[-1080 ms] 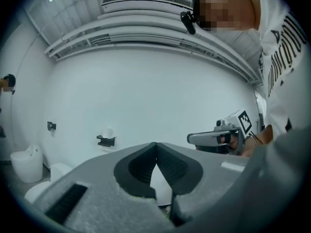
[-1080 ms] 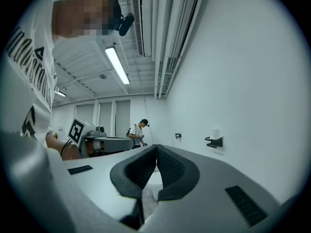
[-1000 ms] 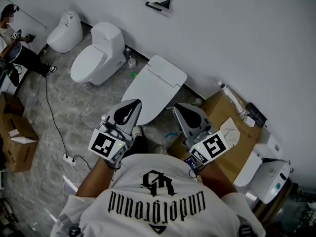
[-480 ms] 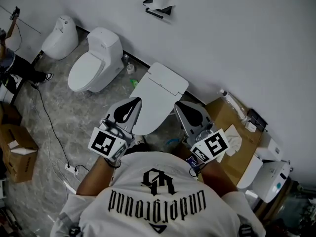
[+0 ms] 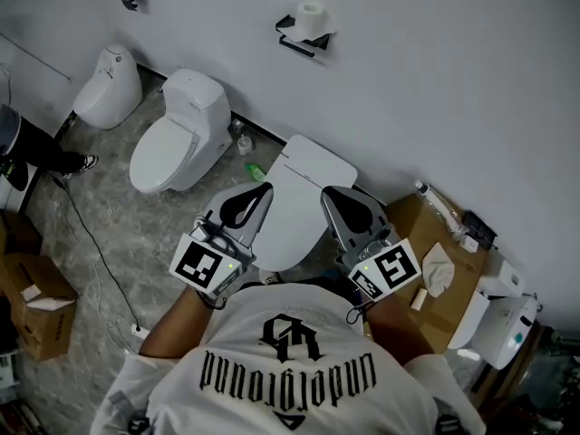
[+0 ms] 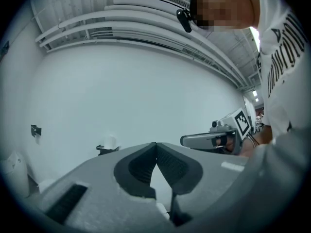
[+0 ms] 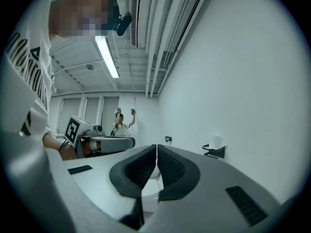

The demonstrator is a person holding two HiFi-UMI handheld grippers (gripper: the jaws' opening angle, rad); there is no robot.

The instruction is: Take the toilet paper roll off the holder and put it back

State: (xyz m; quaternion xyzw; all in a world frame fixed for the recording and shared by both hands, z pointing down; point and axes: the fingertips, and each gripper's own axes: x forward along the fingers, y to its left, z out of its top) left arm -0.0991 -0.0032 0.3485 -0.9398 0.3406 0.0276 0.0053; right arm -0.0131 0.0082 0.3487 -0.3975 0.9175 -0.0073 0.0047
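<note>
While left gripper (image 5: pixel 263 191) and right gripper (image 5: pixel 328 196) are closed, empty, shirt (image 5: pixel 290 397) reads "underground"; toilet paper roll (image 5: pixel 312 18) on holder (image 5: pixel 295 43).

A person wears a white short-sleeved T-shirt (image 5: pixel 272 397) printed with black gothic lettering and a black emblem. The left gripper (image 5: pixel 261 191) and right gripper (image 5: pixel 330 194) are grey with dark ribbed pads (image 6: pixel 141 166). Each carries a white cube (image 5: pixel 201 265) with black square markers.

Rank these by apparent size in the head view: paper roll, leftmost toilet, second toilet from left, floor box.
1. Second toilet from left
2. Leftmost toilet and floor box: too alike to rank
3. Paper roll
</note>
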